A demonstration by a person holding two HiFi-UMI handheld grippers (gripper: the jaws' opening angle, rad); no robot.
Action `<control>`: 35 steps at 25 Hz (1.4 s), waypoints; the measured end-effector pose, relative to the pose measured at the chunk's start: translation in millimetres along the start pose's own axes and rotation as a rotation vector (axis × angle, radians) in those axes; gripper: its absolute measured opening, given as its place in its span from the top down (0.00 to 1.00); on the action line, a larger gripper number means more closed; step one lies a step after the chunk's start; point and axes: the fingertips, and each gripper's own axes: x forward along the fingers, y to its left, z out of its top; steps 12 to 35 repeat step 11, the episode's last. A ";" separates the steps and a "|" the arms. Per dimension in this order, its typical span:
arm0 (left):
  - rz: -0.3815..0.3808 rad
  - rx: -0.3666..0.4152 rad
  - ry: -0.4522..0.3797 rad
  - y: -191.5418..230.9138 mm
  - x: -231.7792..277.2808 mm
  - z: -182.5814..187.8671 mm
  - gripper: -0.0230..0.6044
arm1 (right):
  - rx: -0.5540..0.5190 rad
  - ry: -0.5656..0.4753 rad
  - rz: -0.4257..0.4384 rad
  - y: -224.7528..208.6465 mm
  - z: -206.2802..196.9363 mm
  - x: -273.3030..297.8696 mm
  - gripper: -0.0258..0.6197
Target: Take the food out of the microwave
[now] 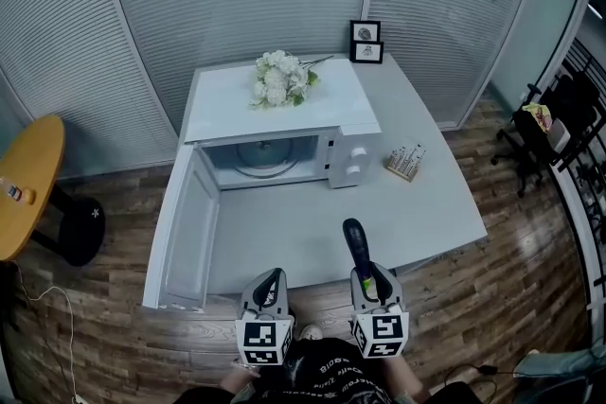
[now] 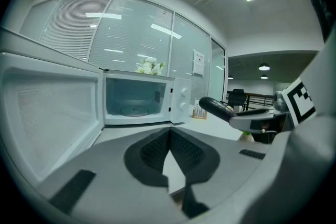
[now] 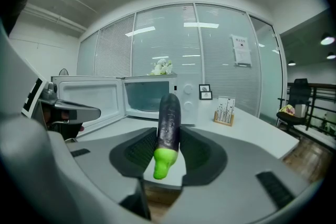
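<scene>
Right claw [image 3: 169,136] clamps eggplant [image 3: 169,115]; head view grip unclear.

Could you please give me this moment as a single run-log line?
right tongs: shut on eggplant | left tongs: shut, empty | microwave: door open, turntable bare

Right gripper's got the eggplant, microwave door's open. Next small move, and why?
Probably lower the right gripper and set the eggplant on the table in front of the microwave. The eggplant is clamped between the jaws, already outside the oven and held above the tabletop, and the cavity shows only its turntable, so nothing seems left to fetch.
</scene>
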 end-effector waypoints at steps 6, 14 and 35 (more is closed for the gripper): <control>-0.004 0.001 0.001 0.5 1.9 -0.4 0.95 | -0.002 0.002 -0.001 1.4 -0.3 1.1 0.75; -0.007 0.003 0.004 3.8 3.2 -1.1 0.95 | 0.006 -0.003 -0.005 3.4 1.5 2.9 0.75; -0.007 0.003 0.004 3.8 3.2 -1.1 0.95 | 0.006 -0.003 -0.005 3.4 1.5 2.9 0.75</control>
